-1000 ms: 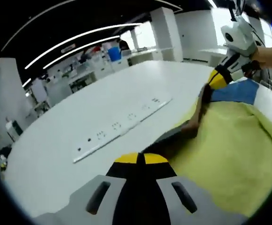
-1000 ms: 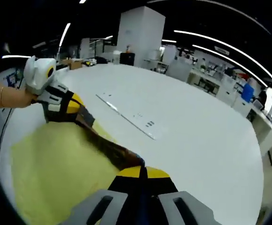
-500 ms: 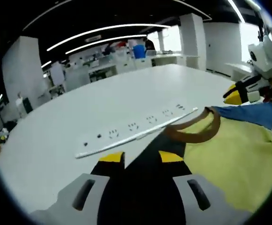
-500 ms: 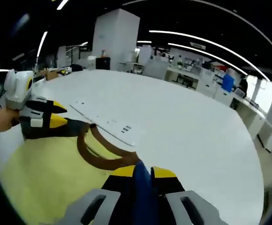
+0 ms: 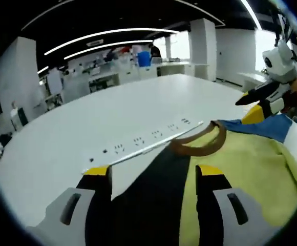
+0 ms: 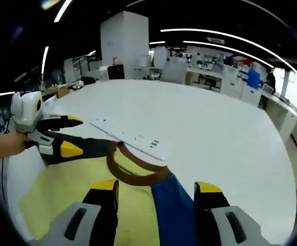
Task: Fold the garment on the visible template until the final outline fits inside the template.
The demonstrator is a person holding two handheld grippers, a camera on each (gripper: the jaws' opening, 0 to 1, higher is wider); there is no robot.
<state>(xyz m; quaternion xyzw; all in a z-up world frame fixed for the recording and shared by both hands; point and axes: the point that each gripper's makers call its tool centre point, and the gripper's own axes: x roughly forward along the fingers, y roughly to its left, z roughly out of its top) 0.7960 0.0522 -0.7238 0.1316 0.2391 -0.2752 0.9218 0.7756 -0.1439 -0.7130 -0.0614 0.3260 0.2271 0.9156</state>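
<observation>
Both tongs spread apart, hovering over garment (image 5: 240,164) collar on table (image 5: 87,128): left tongs (image 5: 151,171), right tongs (image 6: 156,187).

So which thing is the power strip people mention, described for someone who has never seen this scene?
On the big white table, look just beyond the yellow garment and its brown collar. The power strip is the long, thin white bar with rows of small dark sockets, the one rigid thing lying on the table.

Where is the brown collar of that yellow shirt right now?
The brown collar lies on the white table, just this side of the long white strip, between the left claw and right claw.
</observation>
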